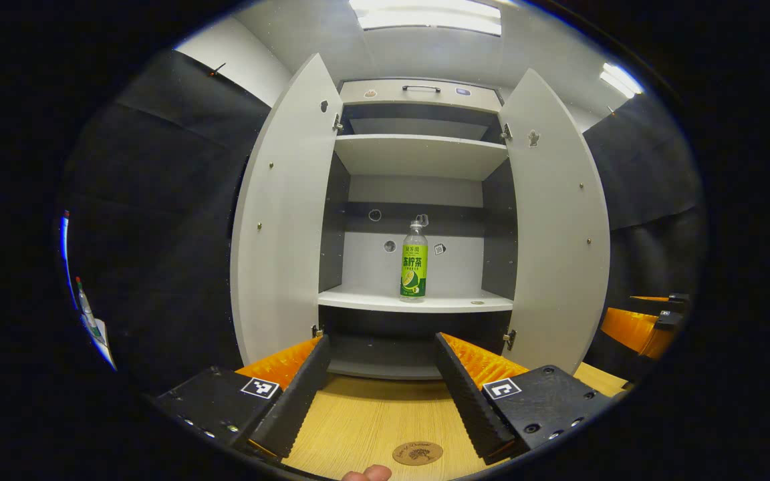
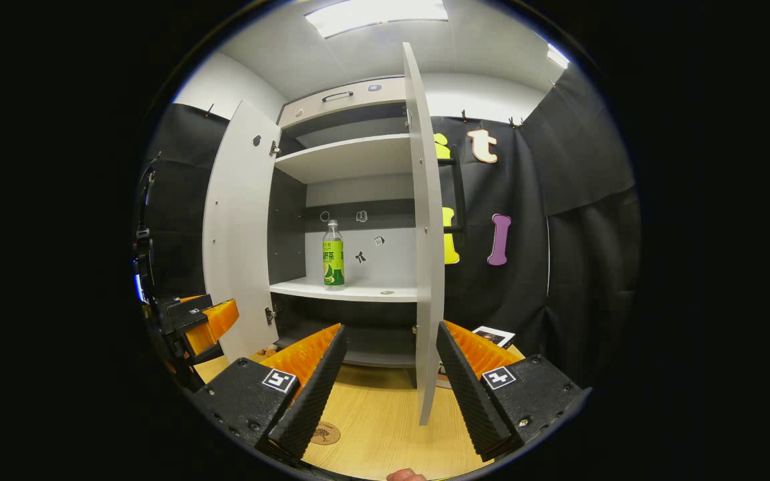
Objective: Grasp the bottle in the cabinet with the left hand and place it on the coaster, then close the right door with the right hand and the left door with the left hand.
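The bottle (image 1: 414, 261) stands upright on the cabinet's middle shelf (image 1: 418, 302), dead ahead of the left gripper (image 1: 381, 391) and well apart from it. That gripper is held level above the table (image 1: 371, 417), jaws spread and empty, aimed at the bottle, with the coaster (image 1: 417, 453) just below. The right gripper (image 2: 385, 384) is also spread and empty, facing the right door (image 2: 425, 267) edge.

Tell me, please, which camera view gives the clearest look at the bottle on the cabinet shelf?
The left gripper view: the bottle stands upright, centred between both open doors, seen whole and head-on. The right gripper view shows the bottle too, smaller and off to the left, beside the right door's edge.
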{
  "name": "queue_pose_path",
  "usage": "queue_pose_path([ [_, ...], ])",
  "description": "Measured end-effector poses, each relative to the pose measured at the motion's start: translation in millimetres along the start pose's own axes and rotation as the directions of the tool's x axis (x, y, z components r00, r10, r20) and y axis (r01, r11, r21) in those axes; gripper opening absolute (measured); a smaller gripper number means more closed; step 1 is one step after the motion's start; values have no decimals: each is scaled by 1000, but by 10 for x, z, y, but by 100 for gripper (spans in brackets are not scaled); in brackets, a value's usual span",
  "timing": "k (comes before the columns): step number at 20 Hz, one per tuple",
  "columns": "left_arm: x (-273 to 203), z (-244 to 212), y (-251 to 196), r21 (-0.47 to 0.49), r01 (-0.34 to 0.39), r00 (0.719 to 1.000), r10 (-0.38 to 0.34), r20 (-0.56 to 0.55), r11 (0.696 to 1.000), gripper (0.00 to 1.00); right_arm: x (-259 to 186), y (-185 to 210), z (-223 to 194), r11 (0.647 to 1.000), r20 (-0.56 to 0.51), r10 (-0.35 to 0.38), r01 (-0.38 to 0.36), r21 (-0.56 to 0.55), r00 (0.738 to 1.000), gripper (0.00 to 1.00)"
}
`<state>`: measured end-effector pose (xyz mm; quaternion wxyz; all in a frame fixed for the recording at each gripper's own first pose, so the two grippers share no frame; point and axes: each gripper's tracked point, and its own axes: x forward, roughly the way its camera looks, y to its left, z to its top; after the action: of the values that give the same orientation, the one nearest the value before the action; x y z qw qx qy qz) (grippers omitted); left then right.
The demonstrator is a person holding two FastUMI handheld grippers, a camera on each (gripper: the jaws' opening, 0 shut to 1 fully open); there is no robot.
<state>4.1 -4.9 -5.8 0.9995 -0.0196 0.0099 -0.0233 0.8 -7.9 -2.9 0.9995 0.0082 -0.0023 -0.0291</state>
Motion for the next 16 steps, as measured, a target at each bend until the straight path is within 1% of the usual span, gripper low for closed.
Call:
queue_pose_path([
  [1,-1,3,-5,-4,5,1000,-5,-1,1000,95,5,8,-11,1000,-5,0,0,1,1000,83],
  [2,-3,10,-10,-8,11,1000,-11,-2,1000,99,2,13,-28,1000,-9,-1,1,1,1000,83],
  [3,-1,8,-9,-10,14,1000,-14,-6,1000,95,-5,13,-30,1000,-12,-4,4,-1,1000,83],
  [8,16,-21,-18,-30,18,1000,-19,-24,999,95,-31,64,-58,1000,-20,-3,3,-14,1000,83],
  [12,136,72,-74,-35,64,998,-65,-11,997,95,-52,58,-57,1000,-28,-6,5,-23,1000,83],
  [16,348,122,-156,-46,115,993,-116,-14,992,95,-96,15,-30,999,-13,-34,33,-21,999,83],
])
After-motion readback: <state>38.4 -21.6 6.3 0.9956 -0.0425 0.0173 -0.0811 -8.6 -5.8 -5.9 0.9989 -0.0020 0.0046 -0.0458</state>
